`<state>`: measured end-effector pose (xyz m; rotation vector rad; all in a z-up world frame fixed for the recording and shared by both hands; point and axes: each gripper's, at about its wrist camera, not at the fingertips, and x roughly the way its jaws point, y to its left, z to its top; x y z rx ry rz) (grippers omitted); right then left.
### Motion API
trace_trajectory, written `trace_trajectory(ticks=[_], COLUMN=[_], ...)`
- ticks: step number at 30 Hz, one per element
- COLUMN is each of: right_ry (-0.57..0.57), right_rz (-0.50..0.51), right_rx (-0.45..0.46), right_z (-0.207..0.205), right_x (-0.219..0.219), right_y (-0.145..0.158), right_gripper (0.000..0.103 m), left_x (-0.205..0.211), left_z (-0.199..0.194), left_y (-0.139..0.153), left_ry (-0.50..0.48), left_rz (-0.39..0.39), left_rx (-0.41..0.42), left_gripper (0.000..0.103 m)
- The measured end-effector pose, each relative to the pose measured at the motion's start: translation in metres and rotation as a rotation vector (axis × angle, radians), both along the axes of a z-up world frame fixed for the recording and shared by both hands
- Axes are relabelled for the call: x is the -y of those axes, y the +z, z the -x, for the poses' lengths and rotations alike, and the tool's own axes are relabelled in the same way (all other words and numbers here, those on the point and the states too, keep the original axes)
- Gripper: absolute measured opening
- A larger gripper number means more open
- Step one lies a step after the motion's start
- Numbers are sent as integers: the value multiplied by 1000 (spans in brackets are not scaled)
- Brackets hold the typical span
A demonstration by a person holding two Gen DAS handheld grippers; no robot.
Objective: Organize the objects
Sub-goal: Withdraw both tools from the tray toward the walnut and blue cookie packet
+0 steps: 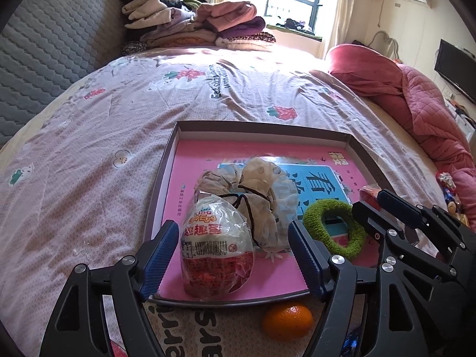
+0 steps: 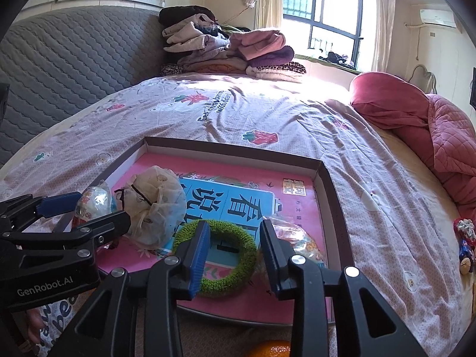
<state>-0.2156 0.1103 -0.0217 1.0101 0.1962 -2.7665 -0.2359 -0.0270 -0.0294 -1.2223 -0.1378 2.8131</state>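
A shallow brown tray [image 1: 261,128] [image 2: 232,148] with a pink printed sheet inside lies on the bed. Standing in it is a wrapped toy egg [image 1: 217,250] [image 2: 92,202], between the fingers of my open left gripper [image 1: 232,229] [image 2: 98,208], with a gap on its right side. Behind the egg lies a cream fabric scrunchie [image 1: 261,190] [image 2: 157,202]. A green knitted ring [image 1: 324,208] [image 2: 232,279] lies flat in the tray under my right gripper [image 2: 234,226] [image 1: 372,202], whose jaws stand apart over it. A clear-wrapped snack [image 2: 297,238] sits just right of that gripper.
An orange [image 1: 287,321] [image 2: 270,349] lies on the mat in front of the tray. Folded clothes [image 1: 193,20] are piled at the far end of the bed, a red quilt [image 1: 416,89] along the right, a grey padded headboard [image 1: 44,59] on the left. Small toys [image 2: 464,247] sit at the right edge.
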Motion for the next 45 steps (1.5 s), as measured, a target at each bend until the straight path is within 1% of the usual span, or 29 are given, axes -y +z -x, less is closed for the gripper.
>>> trace_trajectory(ticks=[6, 10, 13, 15, 17, 25, 30, 37, 41, 45], right_ry=[7, 11, 17, 26, 28, 46, 38, 37, 43, 53], right_rz=[11, 21, 31, 37, 46, 83, 105, 134, 138, 131], right_rx=[-11, -26, -39, -45, -53, -72, -89, -111, -116, -112], right_z=[-6, -11, -15, -18, -23, -40, -51, -67, -75, -85], right_x=[-2, -3, -5, -6, -8, -21, -31, -43, -43, -40], right_y=[8, 17, 24, 30, 36, 58, 69, 83, 86, 84], right_gripper=[35, 36, 39, 43, 44, 46, 47, 48, 50, 51], left_x=[0, -1, -1, -2, -3, -4, -6, -12, -15, -17], left_z=[-9, -16, -23, -27, -31, -52, -66, -89, -102, -113], left_y=[13, 22, 29, 34, 40, 57, 67, 72, 68, 62], left_ry=[11, 29, 28, 33, 33, 31, 22, -4, -20, -34], left_rz=[-5, 8, 3, 9, 8, 7, 4, 29, 34, 43], left_rx=[-19, -36, -45, -52, -62, -83, -101, -113, -109, -99], left_gripper=[78, 78, 78, 78, 78, 78, 78, 78, 78, 78])
